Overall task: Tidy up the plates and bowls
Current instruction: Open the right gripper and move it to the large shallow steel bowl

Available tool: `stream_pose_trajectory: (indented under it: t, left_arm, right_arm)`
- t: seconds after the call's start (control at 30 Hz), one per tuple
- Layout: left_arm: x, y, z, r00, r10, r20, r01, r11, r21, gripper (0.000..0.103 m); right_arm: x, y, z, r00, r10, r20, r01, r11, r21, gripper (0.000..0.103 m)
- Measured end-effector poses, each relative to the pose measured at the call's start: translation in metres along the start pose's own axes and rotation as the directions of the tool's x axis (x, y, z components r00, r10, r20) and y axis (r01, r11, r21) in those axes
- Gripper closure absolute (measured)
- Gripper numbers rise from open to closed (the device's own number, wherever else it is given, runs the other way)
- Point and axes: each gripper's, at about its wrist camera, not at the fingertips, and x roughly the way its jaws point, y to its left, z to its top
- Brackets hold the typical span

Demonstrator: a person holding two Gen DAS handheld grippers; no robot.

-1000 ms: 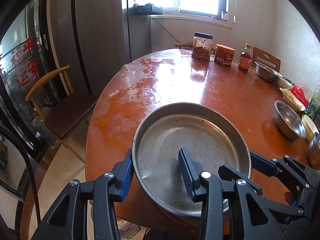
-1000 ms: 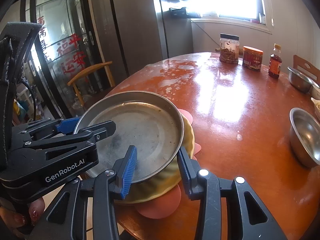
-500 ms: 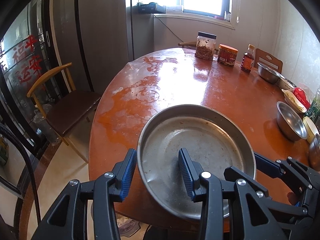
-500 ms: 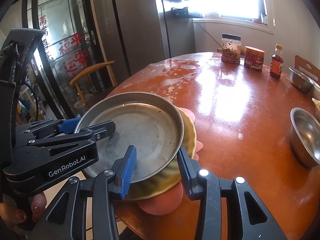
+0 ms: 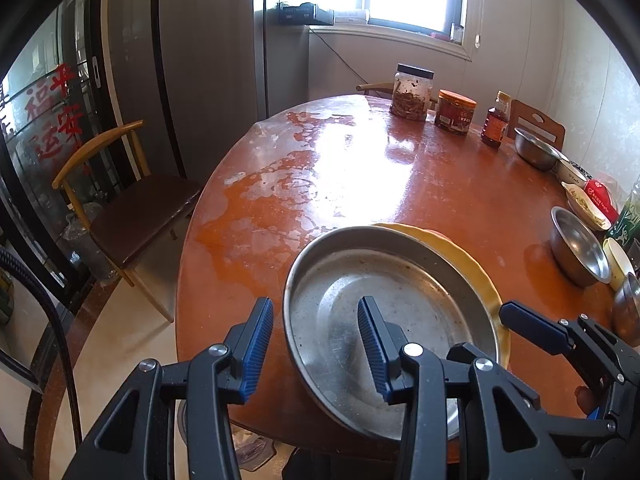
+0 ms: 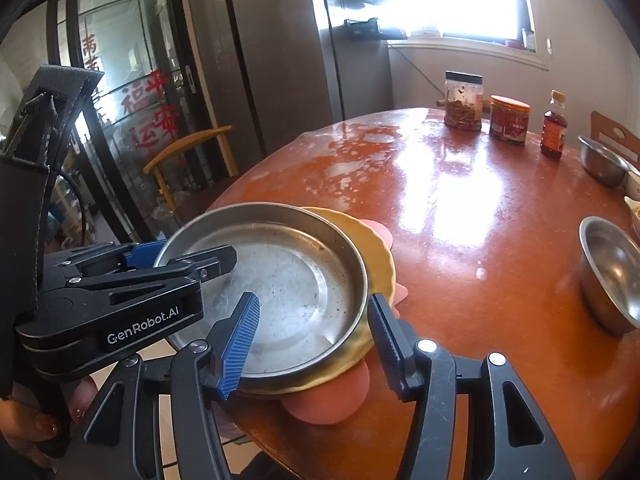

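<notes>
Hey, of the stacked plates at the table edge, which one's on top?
The round metal plate is on top. Under it sits the yellow plate, and the pink plate pokes out at the bottom.

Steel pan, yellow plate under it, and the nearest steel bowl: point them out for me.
Steel pan (image 6: 288,280): right wrist view, on its flat bottom.
Yellow plate (image 6: 382,264): right wrist view, on the rim past the pan's right edge.
Nearest steel bowl (image 6: 612,276): right wrist view, on its inner wall.

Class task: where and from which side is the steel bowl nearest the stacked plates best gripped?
Grip the steel bowl by its thin upright rim on the plate-facing side, coming from above, one finger inside and one outside. It sits upright and open, and is probably too wide to span.
</notes>
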Motion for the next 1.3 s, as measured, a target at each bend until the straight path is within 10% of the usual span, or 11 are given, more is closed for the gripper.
stream_pose_trajectory:
  t: [1.3]
  left_arm:
    - [-0.048,-0.029,0.014,0.995,0.025,0.094,-0.026,1.0,0.01,0.05]
  right_arm:
    - [-0.059,-0.051,-0.002,0.991,-0.079,0.105,0.065,0.989,0.131,0.03]
